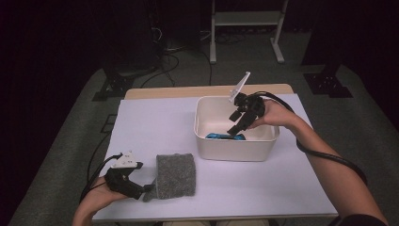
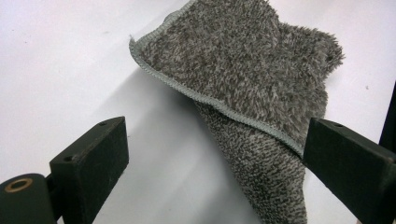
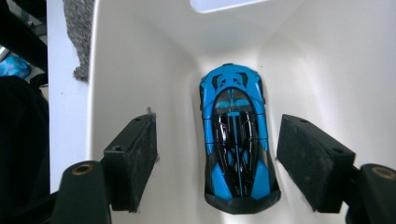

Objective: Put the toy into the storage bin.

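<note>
A blue and black toy car (image 1: 226,136) (image 3: 236,140) lies on the floor of a white bin (image 1: 235,151) (image 3: 121,70), close to its near wall. My right gripper (image 1: 234,123) (image 3: 217,122) hangs over the bin, pointing down, open, its jaws standing either side of the car without touching it. A folded grey fuzzy cloth (image 1: 175,175) (image 2: 247,70) lies at the front left of the table. My left gripper (image 1: 142,190) (image 2: 215,135) rests low at the cloth's near left corner, open, with the cloth's lower fold reaching between the jaws and lying against one of them.
A pale mat (image 1: 155,122) covers the table; a strip of wooden tabletop (image 1: 160,92) shows at the back. Cables trail from both grippers. Dark stands (image 1: 113,84) and a white frame (image 1: 244,28) are on the floor beyond the table.
</note>
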Motion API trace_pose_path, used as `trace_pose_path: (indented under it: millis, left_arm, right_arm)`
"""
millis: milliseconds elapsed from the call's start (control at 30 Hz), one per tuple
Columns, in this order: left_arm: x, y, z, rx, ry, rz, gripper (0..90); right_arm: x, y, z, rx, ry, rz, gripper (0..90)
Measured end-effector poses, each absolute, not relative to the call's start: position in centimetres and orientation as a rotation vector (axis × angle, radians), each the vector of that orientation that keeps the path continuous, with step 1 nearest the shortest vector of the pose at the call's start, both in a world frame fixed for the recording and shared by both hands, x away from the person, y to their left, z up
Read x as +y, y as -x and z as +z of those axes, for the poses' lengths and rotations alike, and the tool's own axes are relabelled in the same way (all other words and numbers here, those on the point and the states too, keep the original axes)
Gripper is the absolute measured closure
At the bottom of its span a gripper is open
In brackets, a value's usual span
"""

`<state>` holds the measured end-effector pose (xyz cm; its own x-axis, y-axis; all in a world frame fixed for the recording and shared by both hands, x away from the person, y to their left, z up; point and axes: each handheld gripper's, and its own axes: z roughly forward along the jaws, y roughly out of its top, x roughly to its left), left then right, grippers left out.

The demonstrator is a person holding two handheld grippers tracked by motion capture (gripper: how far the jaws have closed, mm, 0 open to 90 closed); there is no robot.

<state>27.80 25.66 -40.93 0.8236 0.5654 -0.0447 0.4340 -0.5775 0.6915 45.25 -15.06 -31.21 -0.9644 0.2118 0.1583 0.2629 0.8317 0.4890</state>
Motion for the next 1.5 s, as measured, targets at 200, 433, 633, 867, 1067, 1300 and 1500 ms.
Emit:
trace_pose_path:
  millis: [200, 433, 633, 867, 1067, 1300, 1500]
  left_arm:
    - [25.7, -27.7, -41.0, 0.735, -2.273, 0.233, 6.3]
    - [25.8, -27.7, -41.1, 0.737, -2.279, 0.232, 6.3]
    - [25.8, -27.7, -41.0, 0.733, -2.275, 0.235, 6.3]
    - [25.7, -27.7, -41.0, 0.734, -2.274, 0.235, 6.3]
    - [25.7, -27.8, -41.0, 0.732, -2.275, 0.234, 6.3]
    - [25.8, -27.8, -41.1, 0.737, -2.275, 0.232, 6.4]
    - [25.7, -27.8, -41.2, 0.738, -2.275, 0.231, 6.3]
  right_arm:
    - [-15.8, -44.7, -30.1, -2.931, 0.385, -0.820, 27.6]
    - [-16.8, -44.1, -29.2, -2.945, 0.402, -0.828, 26.8]
    - [-17.9, -43.6, -28.3, -2.951, 0.414, -0.869, 26.3]
    - [-18.9, -43.0, -27.7, -2.951, 0.436, -0.884, 26.2]
    - [-19.9, -42.6, -27.2, -2.952, 0.461, -0.906, 25.7]
    - [-21.0, -42.1, -26.6, -2.951, 0.481, -0.936, 25.6]
    - [-21.8, -41.6, -26.4, -2.947, 0.503, -0.953, 25.5]
